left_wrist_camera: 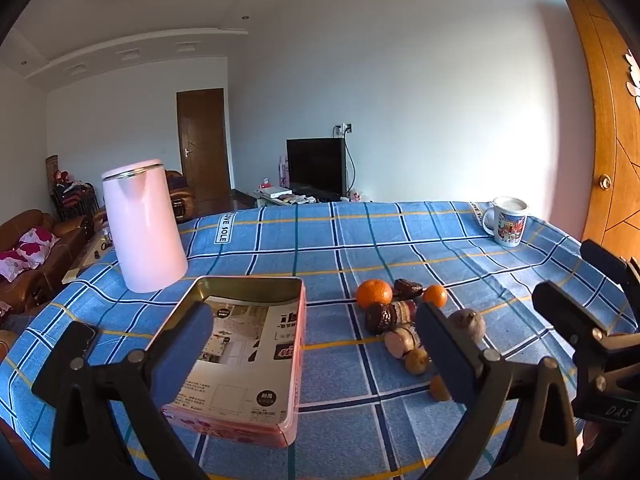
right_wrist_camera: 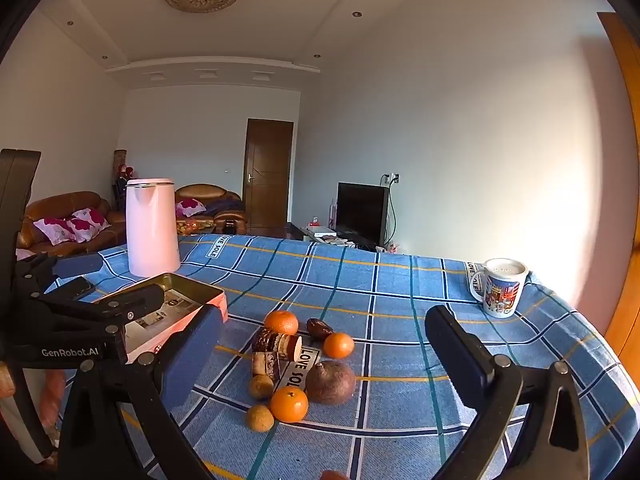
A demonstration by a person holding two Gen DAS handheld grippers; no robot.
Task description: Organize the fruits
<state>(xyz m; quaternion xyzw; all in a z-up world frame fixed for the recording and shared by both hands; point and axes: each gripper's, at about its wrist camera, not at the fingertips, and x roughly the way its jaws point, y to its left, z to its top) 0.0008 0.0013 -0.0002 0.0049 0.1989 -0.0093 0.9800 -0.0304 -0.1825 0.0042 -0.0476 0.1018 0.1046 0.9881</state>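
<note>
Over my blue plaid tablecloth (left_wrist_camera: pixel 400 240), the left gripper (left_wrist_camera: pixel 316 344) gapes empty above the open pink rectangular tin (left_wrist_camera: pixel 240 364); the clustered oranges and brown fruits (right_wrist_camera: pixel 296 360) lie just right, my right gripper (right_wrist_camera: pixel 332 352) equally wide, empty.

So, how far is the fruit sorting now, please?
Nothing looks done yet: the tin holds only a printed sheet, no fruit. Nothing is in hand: the left tool and the right tool are both open and empty. Everything is left: the oranges, the brown fruit and the other small pieces lie on the cloth beside the tin.
</note>
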